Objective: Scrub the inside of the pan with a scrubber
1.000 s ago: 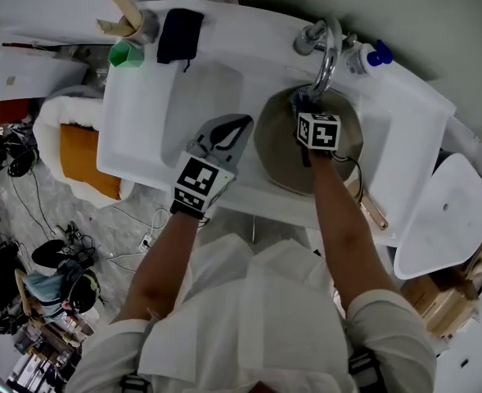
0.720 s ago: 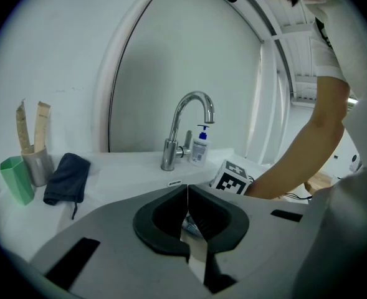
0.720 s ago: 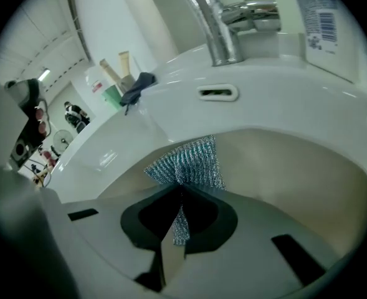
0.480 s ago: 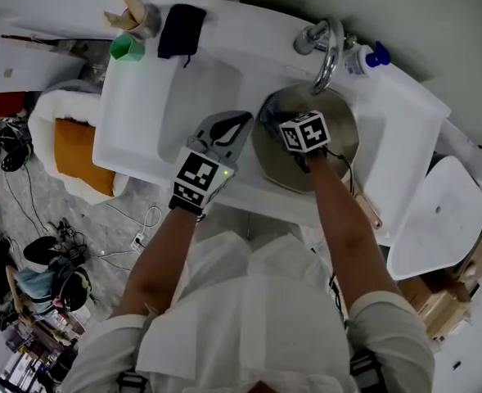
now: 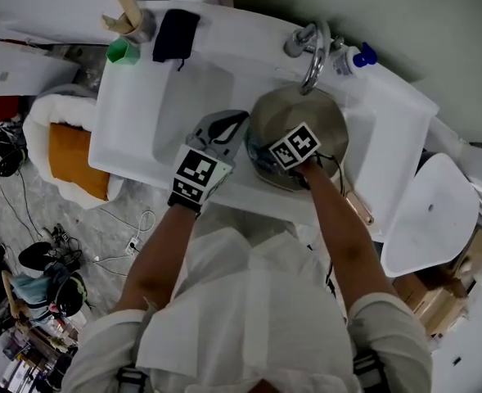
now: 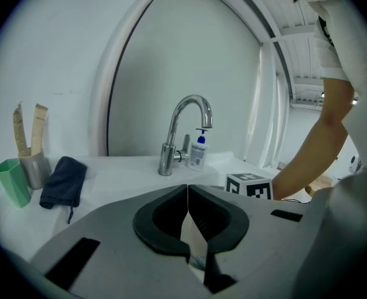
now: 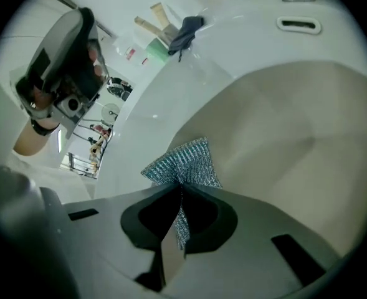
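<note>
— So, what has your right claw (image 7: pixel 180 192) got hold of?

— It is clenched on a teal-and-silver mesh scrubber (image 7: pixel 184 162). The weave is pinched between the two pads and fans out past the tips.

— And where is that, going by the curved chrome tap (image 5: pixel 298 42)?

— Across from it. The round grey metal pan (image 5: pixel 306 113) sits in the white sink (image 5: pixel 362 133), right under the tap's spout. My scrubber is down inside the pan on the side farthest from the tap, nearest me, at the inner wall close to the rim. Whether it presses on the metal or sits just off it, I cannot tell.

— Which way does the pan's brown handle (image 5: pixel 357 207) go?

— Away from the tap, out over the sink's near edge on my right.

— Your left claw (image 6: pixel 187 187)?

— Clenched too, tips together, nothing between them. It hangs to the left of the tap, just beside the pan but apart from it, over the white desk (image 5: pixel 142 113).

— Anything else round the tap?

— A white soap bottle with a blue pump (image 5: pixel 351 58) stands just to its right. Well to its left, along the desk's back edge, are a dark blue cloth (image 5: pixel 175 33) and a green cup (image 5: pixel 123 51).
</note>
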A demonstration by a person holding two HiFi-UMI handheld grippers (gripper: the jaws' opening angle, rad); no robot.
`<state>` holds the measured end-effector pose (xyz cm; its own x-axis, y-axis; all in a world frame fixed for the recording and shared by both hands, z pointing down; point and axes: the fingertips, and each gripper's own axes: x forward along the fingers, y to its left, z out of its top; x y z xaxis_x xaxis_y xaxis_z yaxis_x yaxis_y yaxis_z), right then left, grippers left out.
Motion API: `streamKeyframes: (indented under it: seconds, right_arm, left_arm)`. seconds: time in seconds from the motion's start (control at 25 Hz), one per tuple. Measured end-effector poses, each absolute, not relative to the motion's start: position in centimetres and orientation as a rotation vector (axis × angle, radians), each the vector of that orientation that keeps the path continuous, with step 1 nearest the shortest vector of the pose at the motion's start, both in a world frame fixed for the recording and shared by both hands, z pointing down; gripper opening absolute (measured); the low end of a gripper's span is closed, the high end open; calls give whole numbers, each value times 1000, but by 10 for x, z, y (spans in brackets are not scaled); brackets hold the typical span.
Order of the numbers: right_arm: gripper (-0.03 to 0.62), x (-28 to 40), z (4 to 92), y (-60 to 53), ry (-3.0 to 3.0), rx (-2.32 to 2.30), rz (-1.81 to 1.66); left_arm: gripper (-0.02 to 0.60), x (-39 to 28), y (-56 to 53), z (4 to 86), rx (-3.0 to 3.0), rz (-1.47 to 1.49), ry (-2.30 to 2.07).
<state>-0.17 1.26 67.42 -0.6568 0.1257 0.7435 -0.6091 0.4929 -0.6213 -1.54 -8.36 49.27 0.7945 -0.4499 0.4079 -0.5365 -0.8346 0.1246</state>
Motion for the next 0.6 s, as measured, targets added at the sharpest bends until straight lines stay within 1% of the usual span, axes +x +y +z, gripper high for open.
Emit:
streamKeyframes:
  seconds: [0.28, 0.6]
  right_arm:
    - [14, 40, 669, 77, -1758, 174, 1169]
    - [14, 112, 672, 96, -1522, 112, 860]
  left_arm:
    - [17, -6, -83, 484, 2765, 529, -761]
    - [17, 5, -82, 472, 2779, 520, -787]
